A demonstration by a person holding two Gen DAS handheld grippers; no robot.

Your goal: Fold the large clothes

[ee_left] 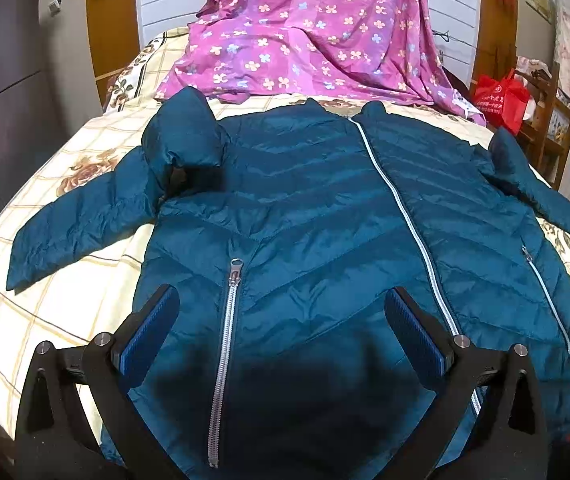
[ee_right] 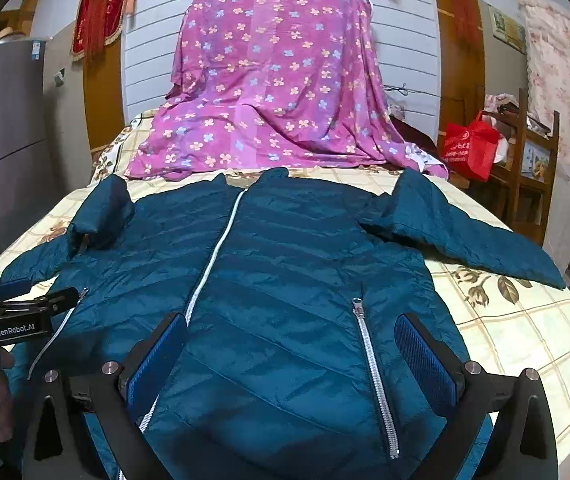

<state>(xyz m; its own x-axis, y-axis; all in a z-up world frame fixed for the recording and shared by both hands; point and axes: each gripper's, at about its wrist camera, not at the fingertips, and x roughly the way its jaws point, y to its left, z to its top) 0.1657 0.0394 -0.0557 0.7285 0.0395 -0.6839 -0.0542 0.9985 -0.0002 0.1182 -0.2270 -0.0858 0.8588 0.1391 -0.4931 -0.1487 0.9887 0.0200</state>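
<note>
Jacket [ee_left: 305,208]: we saw it flat on the bed [ee_left: 65,320]
Left gripper [ee_left: 281,332], right gripper [ee_right: 291,354]: apart, empty
Risk: slippery padding could slide, spoiling our fold

The jacket [ee_left: 305,208] is lying front-up and spread flat on the bed [ee_left: 65,168], its sleeves reaching out to either side, with the draped sheet [ee_left: 309,32] sitting behind its collar and the bag [ee_left: 501,100] standing off the bed's right side.
</note>
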